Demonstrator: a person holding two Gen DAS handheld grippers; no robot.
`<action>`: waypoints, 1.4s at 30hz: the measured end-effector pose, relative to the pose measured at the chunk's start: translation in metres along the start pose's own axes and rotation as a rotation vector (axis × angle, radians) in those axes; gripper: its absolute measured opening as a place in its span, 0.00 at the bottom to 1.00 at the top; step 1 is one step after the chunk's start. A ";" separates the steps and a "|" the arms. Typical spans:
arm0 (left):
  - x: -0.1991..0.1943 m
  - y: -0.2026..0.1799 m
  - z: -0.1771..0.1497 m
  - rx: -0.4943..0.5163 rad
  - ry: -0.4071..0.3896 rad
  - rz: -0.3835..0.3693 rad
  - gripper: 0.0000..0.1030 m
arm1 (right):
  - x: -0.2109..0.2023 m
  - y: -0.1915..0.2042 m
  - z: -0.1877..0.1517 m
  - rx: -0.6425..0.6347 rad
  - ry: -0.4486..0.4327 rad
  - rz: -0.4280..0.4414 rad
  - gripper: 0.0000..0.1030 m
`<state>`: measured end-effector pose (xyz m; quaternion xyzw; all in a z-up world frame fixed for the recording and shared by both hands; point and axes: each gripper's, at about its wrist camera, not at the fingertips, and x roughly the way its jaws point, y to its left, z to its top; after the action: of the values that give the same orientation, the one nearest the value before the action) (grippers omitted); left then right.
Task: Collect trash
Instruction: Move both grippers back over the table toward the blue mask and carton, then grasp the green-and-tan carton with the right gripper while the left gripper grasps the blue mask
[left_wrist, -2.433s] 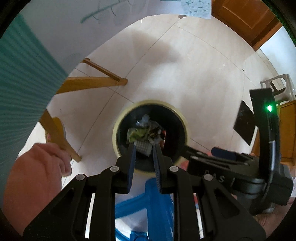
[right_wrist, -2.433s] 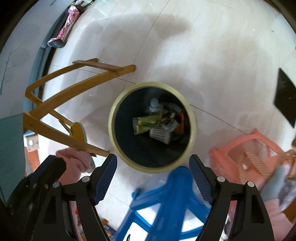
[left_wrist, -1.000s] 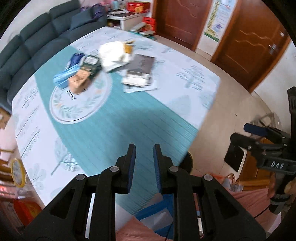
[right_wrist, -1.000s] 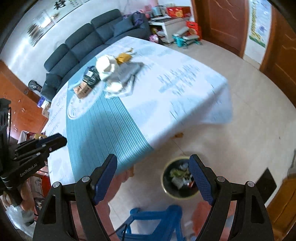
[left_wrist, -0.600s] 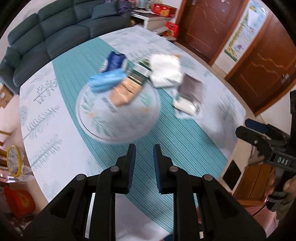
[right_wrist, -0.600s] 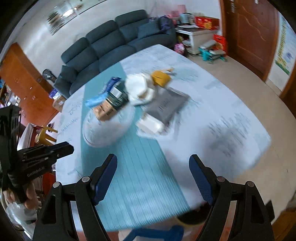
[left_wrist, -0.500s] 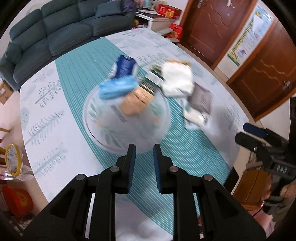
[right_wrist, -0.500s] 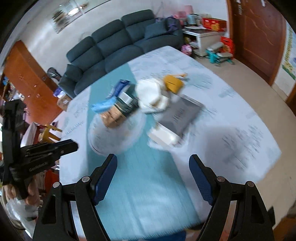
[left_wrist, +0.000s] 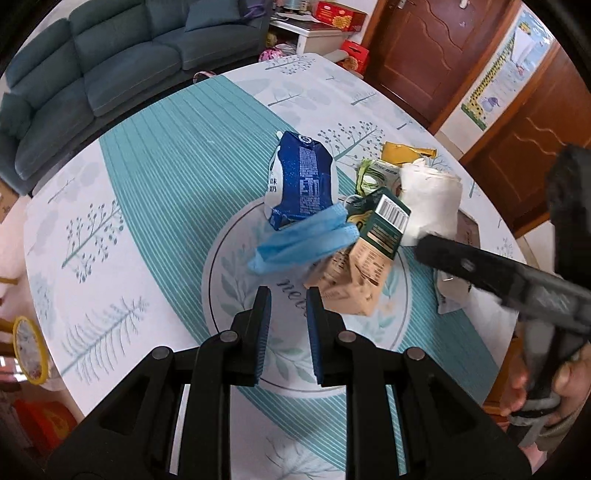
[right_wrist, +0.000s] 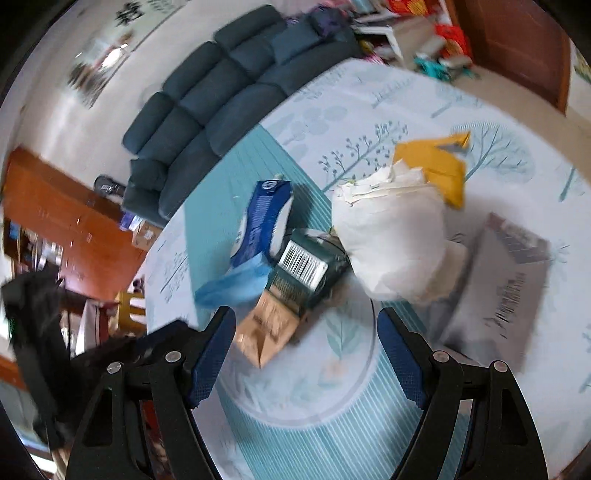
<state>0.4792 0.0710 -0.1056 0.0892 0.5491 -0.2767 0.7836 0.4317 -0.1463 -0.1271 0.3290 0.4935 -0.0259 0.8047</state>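
Trash sits in a loose heap at the middle of the round desk (left_wrist: 155, 192), just beyond both of my tongs. From my left tongs (left_wrist: 289, 302), which stand nearly pressed together with only a slim gap and nothing between them, the crumpled blue face mask (left_wrist: 303, 242) lies straight ahead and closest, its long axis running left to right across my line of reach. Behind it stands a glossy blue milk carton (left_wrist: 301, 184), upright and dented. Right of the mask, a tan and dark green cardboard box (left_wrist: 373, 251) leans tilted, barcode end up. Farther right is a soft white plastic bag (left_wrist: 432, 201), bulging, with a yellow wrapper (left_wrist: 402, 151) behind it.

My right tongs (right_wrist: 306, 354) are spread wide and empty, aimed at the box (right_wrist: 291, 295) and bag (right_wrist: 391, 251); a flat grey carton (right_wrist: 498, 288) lies to their right. I judge the left tongs nearer the mask, but they would need to open first.
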 end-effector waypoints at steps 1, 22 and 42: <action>0.003 0.000 0.002 0.013 0.005 -0.004 0.16 | 0.006 -0.003 0.003 0.022 0.001 0.004 0.78; 0.063 -0.018 0.035 0.342 0.093 0.018 0.16 | 0.055 0.008 0.023 -0.022 0.048 -0.010 0.41; 0.045 0.031 0.020 -0.129 0.090 -0.337 0.16 | 0.031 0.013 -0.026 -0.128 0.123 0.053 0.34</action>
<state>0.5227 0.0726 -0.1441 -0.0420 0.6075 -0.3642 0.7047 0.4315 -0.1131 -0.1535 0.2907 0.5340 0.0472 0.7925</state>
